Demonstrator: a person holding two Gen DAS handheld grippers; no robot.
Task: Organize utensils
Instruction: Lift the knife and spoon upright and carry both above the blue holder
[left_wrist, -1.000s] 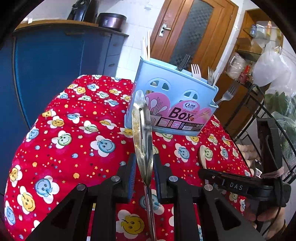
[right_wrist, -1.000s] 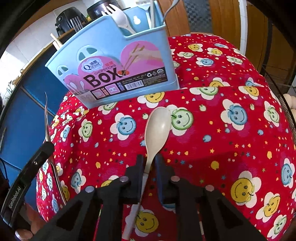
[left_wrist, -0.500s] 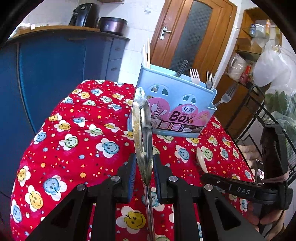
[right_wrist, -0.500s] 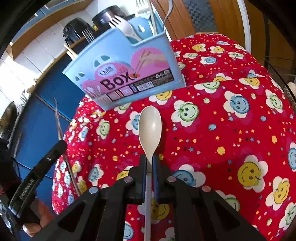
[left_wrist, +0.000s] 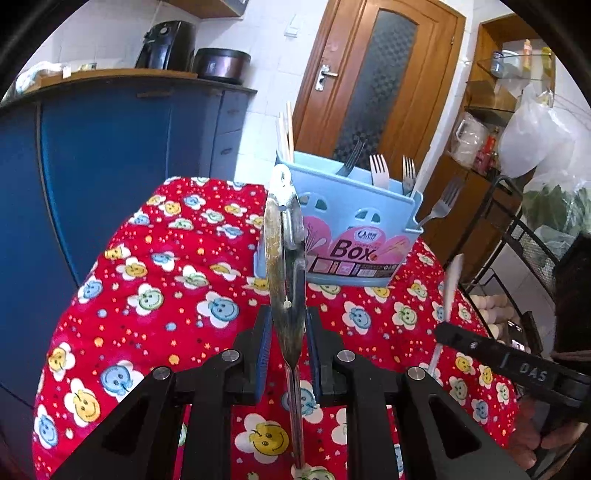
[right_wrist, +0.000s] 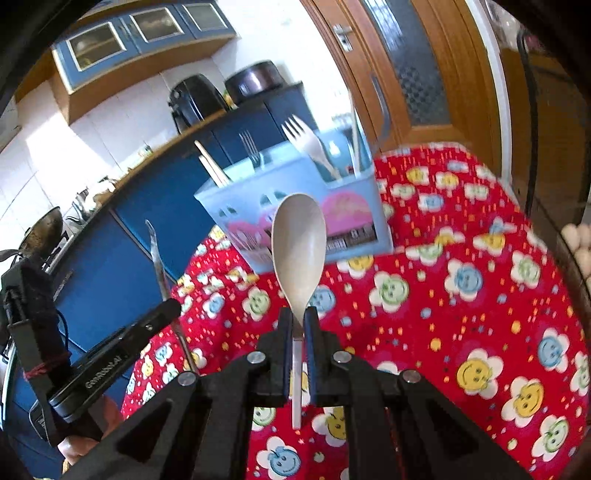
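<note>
While you hold both tools above the red tablecloth (left_wrist: 155, 280), your left gripper (left_wrist: 287, 334) is clamped on a metal spoon (left_wrist: 285, 254), seen edge-on so its bowl reads only as a thin, shiny sliver; its handle runs down between the fingers and is cut off at the bottom of the left wrist view. Your right gripper (right_wrist: 298, 328) pinches the neck of a pale spoon (right_wrist: 298, 251), bowl up and facing the camera, with the handle end showing below the fingers. Both spoons are off the cloth, on the near side of the blue utensil box (left_wrist: 354, 236), which stands on the tablecloth with its labelled side towards you. Each spoon covers part of the box front in its own view. From the box rise several forks (left_wrist: 378, 173) and, at its left end, chopsticks (left_wrist: 285, 133); you cannot see the compartments inside, so which slot holds what stays unclear. In the right wrist view the box (right_wrist: 295, 214) is blurred and its label is unreadable. The left gripper appears there left of the box (right_wrist: 155, 321), the metal spoon (right_wrist: 159, 258) a thin line above it. The right gripper shows at the right of the left wrist view (left_wrist: 461, 336), its body partly cut off.
</note>
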